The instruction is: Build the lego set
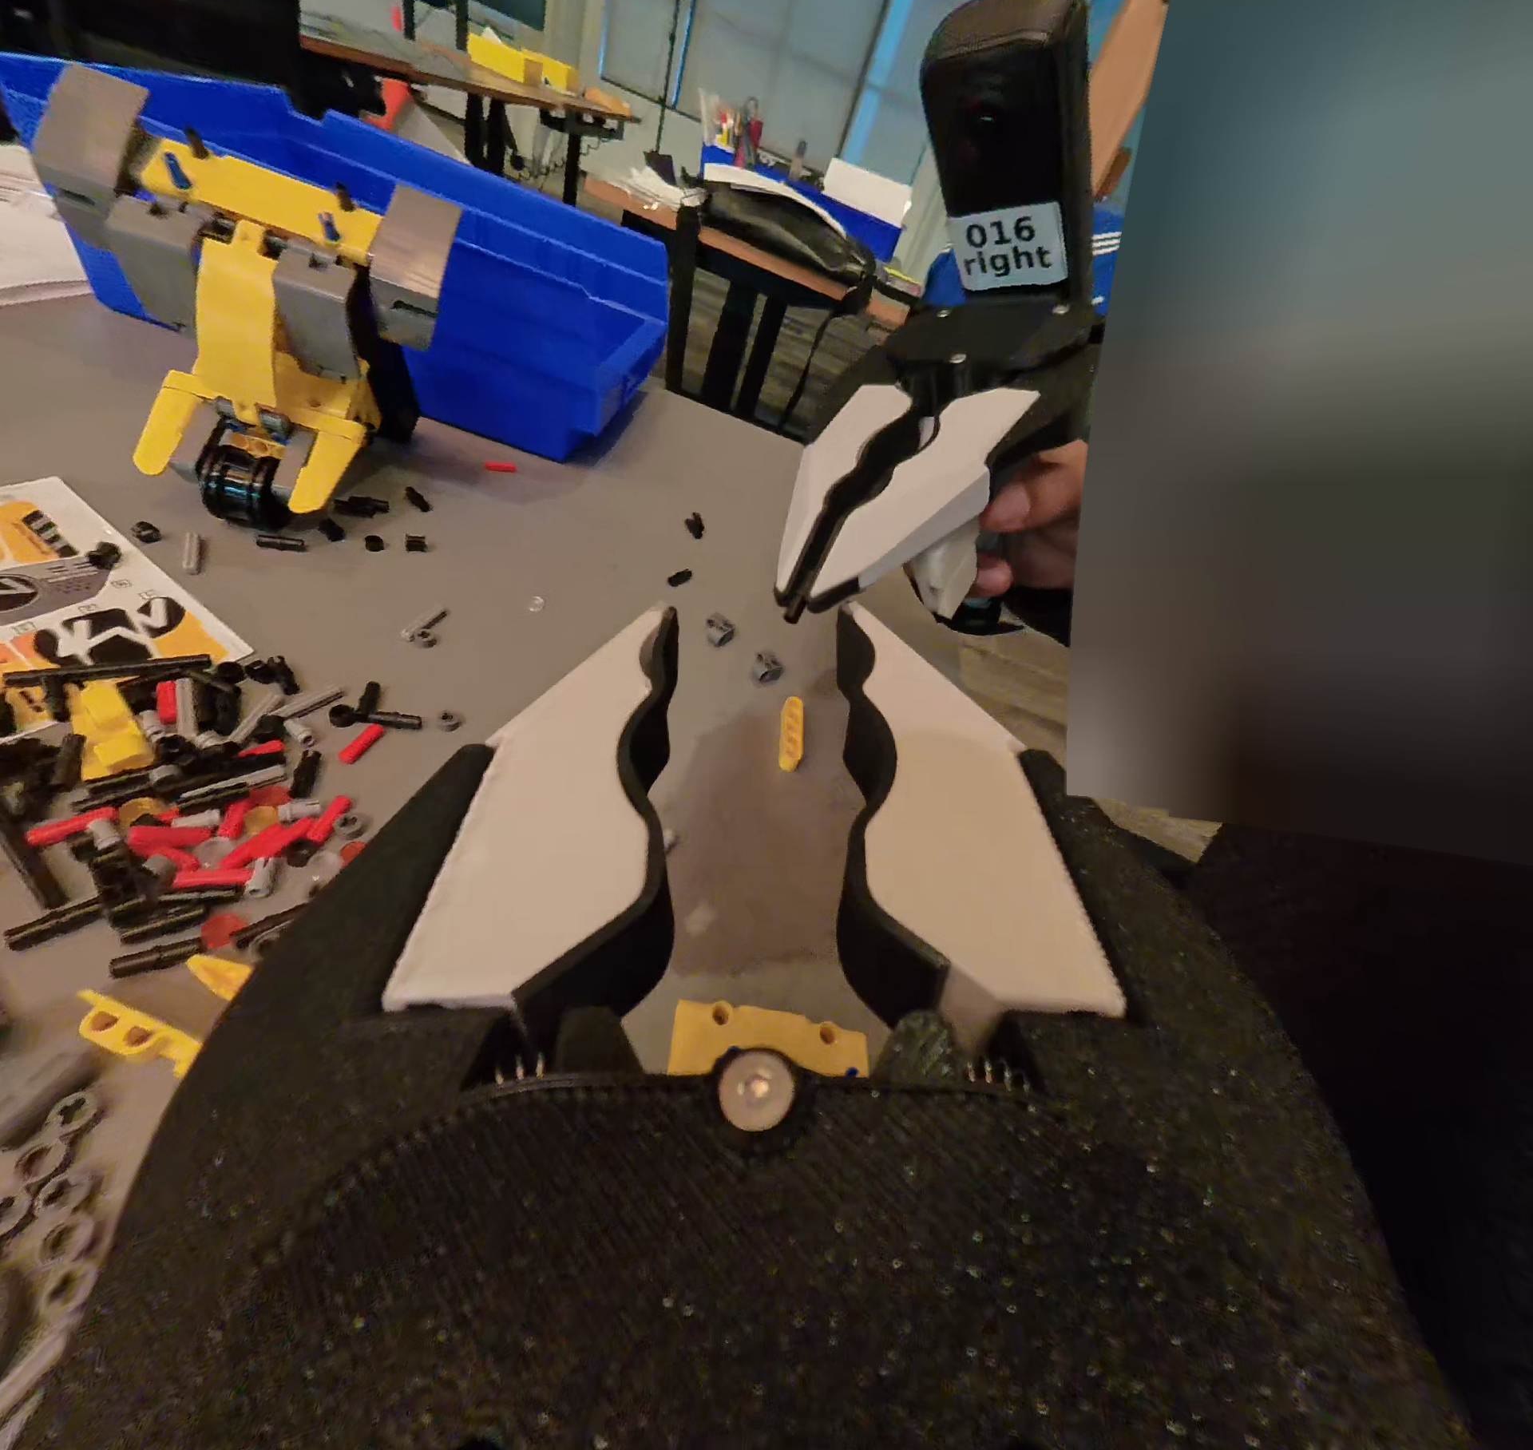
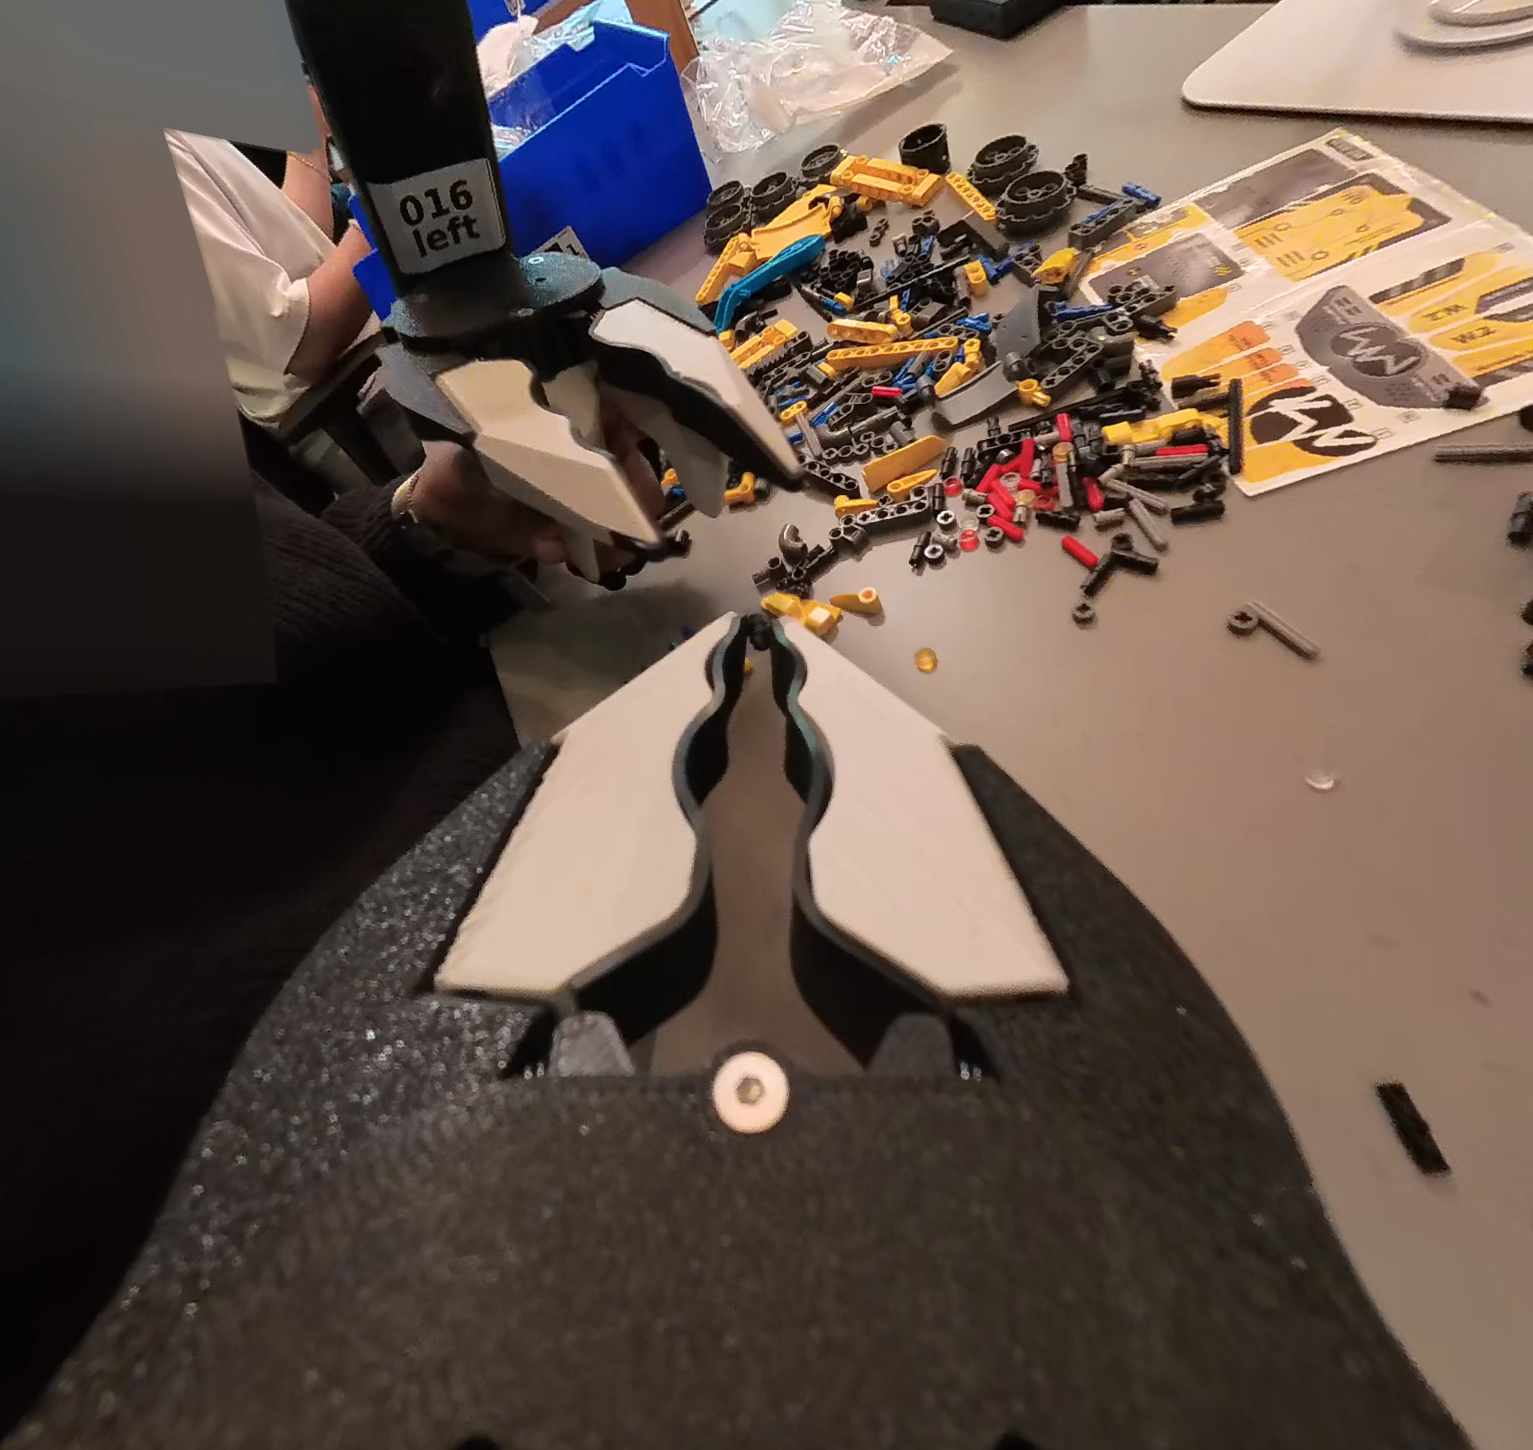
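My left gripper is open and empty, held low over the grey table. Between and just beyond its fingertips lie two small grey connectors and a short yellow beam. My right gripper is shut on a small black pin at its tips. In the left wrist view the right gripper hangs tips-down just past my left fingertips, the pin close above the table. In the right wrist view the left gripper shows open at upper left, held by a hand.
A part-built yellow and grey model stands at the back left before a blue bin. A pile of loose black, red and yellow parts and a sticker sheet lie left. In the right wrist view a larger pile lies ahead. Both grippers' tips are close together, under 4 cm apart.
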Motion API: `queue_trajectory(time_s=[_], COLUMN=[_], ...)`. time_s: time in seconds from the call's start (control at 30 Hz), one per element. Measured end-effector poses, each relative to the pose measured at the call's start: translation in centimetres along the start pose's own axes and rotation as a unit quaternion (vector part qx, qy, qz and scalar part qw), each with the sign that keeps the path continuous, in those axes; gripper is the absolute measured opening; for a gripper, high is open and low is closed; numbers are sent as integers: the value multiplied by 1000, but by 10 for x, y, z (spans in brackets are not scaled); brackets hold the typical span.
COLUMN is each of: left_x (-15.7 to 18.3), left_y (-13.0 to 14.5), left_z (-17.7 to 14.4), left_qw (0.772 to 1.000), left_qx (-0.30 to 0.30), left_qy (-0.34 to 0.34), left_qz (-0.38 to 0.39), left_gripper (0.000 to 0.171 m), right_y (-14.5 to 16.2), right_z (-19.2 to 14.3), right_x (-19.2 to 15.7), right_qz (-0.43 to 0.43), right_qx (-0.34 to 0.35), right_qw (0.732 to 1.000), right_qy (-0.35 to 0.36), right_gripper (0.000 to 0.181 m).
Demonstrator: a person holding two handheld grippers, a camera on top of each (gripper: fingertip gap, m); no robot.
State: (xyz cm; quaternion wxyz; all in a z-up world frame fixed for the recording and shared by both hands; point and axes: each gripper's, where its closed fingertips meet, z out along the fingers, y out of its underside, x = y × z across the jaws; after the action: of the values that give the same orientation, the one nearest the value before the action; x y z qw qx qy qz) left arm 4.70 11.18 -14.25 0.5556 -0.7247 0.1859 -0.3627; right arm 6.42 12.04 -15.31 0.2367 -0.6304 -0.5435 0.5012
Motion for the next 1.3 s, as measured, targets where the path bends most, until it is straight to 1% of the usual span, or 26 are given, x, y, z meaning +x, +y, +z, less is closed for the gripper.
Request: queue_trajectory(time_s=[0.13, 0.2, 0.33, 0.43, 0.57, 1.07, 1.17, 1.23, 1.3], left_x=[-16, -20, -24, -25, -27, -26, -27, -27, -28], left_y=[1, -2, -8, -12, -11, -12, -13, -14, -16], left_z=[-5, -7, -11, -12, -12, -12, -13, -16, -18], left_qw=[999, 998, 998, 997, 997, 997, 997, 997, 996], left_qx=[-1, 8, 30, 41, 41, 47, 47, 51, 57], left_qy=[-48, -56, -58, -60, -60, -57, -57, -58, -64], left_qz=[5, -1, -17, -20, -23, -28, -30, -29, -29], left_gripper=[38, 38, 40, 40, 41, 39, 39, 40, 39], right_y=[-5, -6, -3, -4, -8, -9, -5, 2, 12], right_z=[9, 11, 12, 10, 8, 6, 3, -4, -14], right_x=[-4, -5, -3, 1, 3, 3, 0, 6, 15], right_qz=[-17, -25, -28, -17, -11, -7, 25, 49, 50], right_qx=[3, 6, 7, 21, 39, 46, 44, 30, 3], right_qw=[1000, 1000, 1000, 1000, 999, 999, 998, 998, 999], right_qy=[-4, -5, -6, -11, -15, -15, -35, -22, 13], right_gripper=[4, 4, 4, 4, 4, 4, 4, 4, 4])
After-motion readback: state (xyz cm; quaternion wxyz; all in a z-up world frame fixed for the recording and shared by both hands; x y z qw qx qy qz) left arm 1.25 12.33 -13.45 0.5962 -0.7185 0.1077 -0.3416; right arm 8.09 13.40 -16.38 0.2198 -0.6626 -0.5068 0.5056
